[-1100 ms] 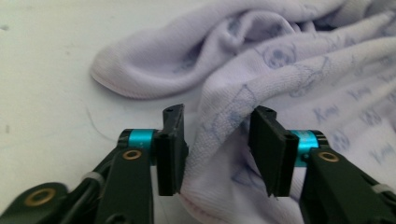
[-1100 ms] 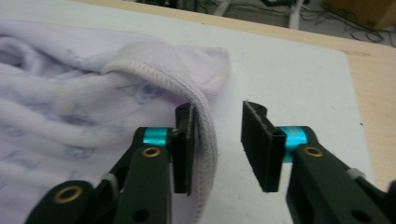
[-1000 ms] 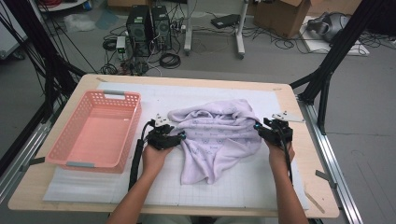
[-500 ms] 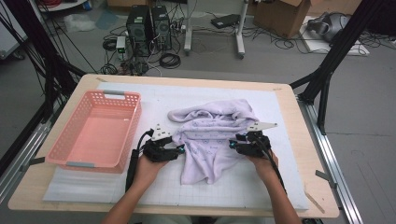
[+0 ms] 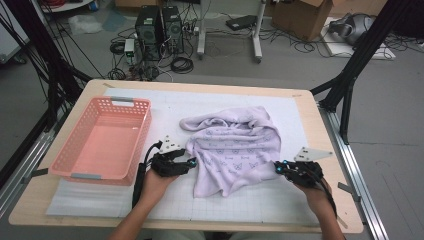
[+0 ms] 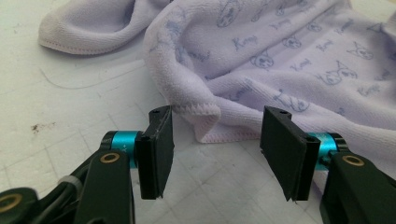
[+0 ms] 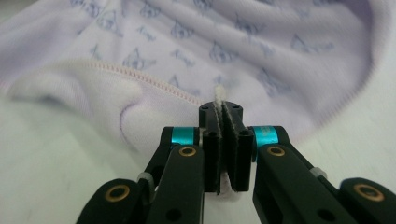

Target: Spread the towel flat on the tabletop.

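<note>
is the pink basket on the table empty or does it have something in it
Empty. In the high view the pink basket shows only its bare floor; the lilac towel lies crumpled on the mat beside it.

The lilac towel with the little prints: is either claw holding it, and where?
The right gripper pinches the lilac printed terry towel by its edge; the left gripper is open.

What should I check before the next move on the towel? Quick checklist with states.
1. Right tool clamped on towel edge: ok, fabric pinched between shut jaws, which have just been closing.
2. Left tool gripping towel: not ok, jaws open, hem corner lies between them untouched.
3. Towel flat: not ok, bunched and folded over on the mat.
4. Pink basket free of items: ok, nothing inside.
5. Towel clear of basket: ok, apart, left hand between them.
6. Right grip depth: cannot tell, only a thin edge shows.
</note>
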